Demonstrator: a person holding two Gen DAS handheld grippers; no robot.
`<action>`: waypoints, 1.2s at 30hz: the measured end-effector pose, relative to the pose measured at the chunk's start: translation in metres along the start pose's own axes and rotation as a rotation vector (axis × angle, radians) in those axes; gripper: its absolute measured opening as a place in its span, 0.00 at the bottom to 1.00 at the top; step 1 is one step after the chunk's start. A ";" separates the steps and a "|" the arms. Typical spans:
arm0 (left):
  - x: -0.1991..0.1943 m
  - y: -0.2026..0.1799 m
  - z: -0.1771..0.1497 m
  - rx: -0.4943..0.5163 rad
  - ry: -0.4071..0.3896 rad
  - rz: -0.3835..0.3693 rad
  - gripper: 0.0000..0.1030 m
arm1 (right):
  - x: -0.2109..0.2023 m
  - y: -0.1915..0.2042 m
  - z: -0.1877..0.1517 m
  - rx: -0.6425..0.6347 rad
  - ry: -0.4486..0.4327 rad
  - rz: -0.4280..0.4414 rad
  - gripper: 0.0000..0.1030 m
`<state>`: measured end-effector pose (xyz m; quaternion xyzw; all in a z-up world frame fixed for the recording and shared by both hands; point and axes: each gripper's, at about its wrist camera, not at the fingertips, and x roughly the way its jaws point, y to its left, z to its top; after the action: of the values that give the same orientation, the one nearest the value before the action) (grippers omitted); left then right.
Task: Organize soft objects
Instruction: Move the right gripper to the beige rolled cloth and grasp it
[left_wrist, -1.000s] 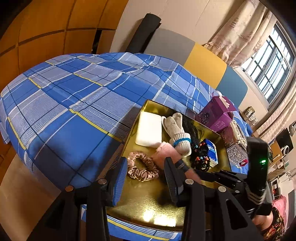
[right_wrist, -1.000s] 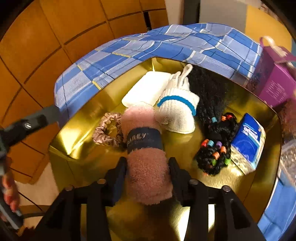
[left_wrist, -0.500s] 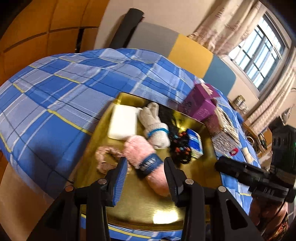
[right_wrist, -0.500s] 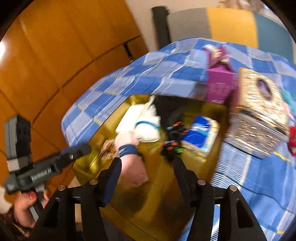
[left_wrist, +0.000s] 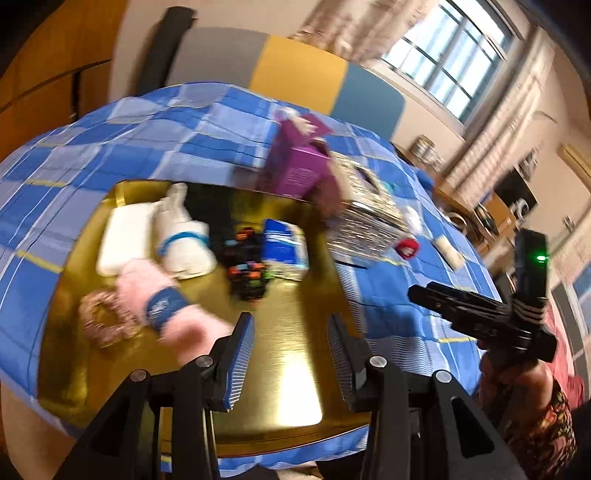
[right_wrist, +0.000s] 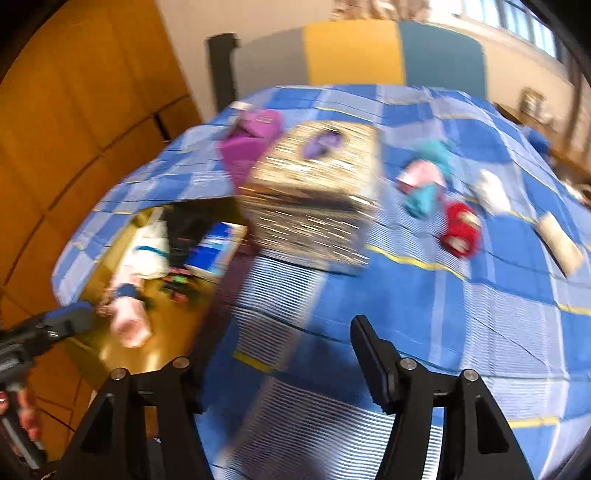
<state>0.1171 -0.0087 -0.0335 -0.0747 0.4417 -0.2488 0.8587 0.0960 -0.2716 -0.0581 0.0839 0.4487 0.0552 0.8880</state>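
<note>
R gripper (right_wrist: 284, 354) jaws opening, spread wide w/ nothing between them, only blue plaid bedspread (right_wrist: 424, 302) below. A sec ago those fingers pinched the fuzzy pink rolled sock w/ navy band (left_wrist: 162, 314); now the roll lies free on the shiny gold rectangular tray (left_wrist: 288, 354), gripper swung away to the right. L gripper (left_wrist: 291, 354) fingers parted, empty, over bare tray just right of the roll's near end.

Reads as one item placed, next pick-up pending. Loose soft pieces wait on the spread beyond the glittery woven box (right_wrist: 314, 192): a red fluffy bundle (right_wrist: 461, 229) and a pink-and-teal bundle (right_wrist: 424, 184), details blurred.

In L view the pink roll lies flat, long axis diagonal: near end toward L gripper, far end pointing up-left at the white flat pad (left_wrist: 122, 236), band across mid. Beside it: pink satin scrunchie (left_wrist: 107, 325), white rolled sock w/ blue band (left_wrist: 181, 240).
</note>
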 end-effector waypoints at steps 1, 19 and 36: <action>0.004 -0.009 0.003 0.020 0.008 -0.004 0.40 | -0.001 -0.013 -0.004 0.014 0.010 -0.015 0.63; 0.111 -0.168 0.030 0.262 0.187 -0.151 0.40 | -0.021 -0.249 0.020 0.169 -0.024 -0.386 0.75; 0.176 -0.223 0.040 0.304 0.231 -0.129 0.41 | 0.053 -0.348 0.083 0.051 -0.010 -0.451 0.82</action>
<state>0.1540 -0.2916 -0.0586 0.0568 0.4888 -0.3739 0.7862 0.2023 -0.6113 -0.1205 0.0041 0.4529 -0.1562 0.8777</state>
